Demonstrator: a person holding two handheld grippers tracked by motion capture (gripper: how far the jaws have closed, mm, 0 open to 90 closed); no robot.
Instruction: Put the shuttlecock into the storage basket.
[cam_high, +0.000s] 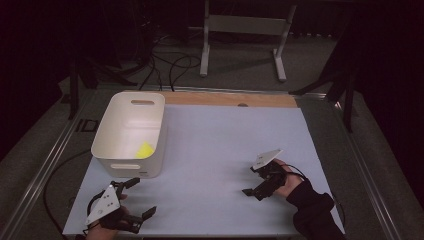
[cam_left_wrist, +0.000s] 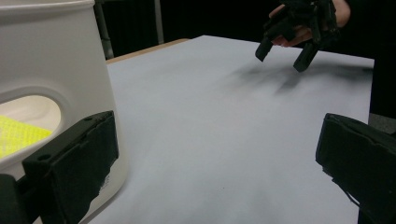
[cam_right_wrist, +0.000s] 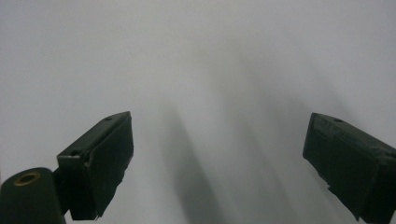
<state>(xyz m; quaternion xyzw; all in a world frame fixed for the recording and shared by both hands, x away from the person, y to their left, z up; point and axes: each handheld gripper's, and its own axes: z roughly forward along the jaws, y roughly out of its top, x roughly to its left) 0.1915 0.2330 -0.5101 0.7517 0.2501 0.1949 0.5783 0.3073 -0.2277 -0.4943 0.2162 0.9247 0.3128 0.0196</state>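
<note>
High view: bin (cam_high: 107, 131) at mat's (cam_high: 220, 145) left edge.

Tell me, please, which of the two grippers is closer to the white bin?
The left gripper is; it sits just in front of the white bin, beside its near wall. The right gripper is well away across the light sheet.
</note>
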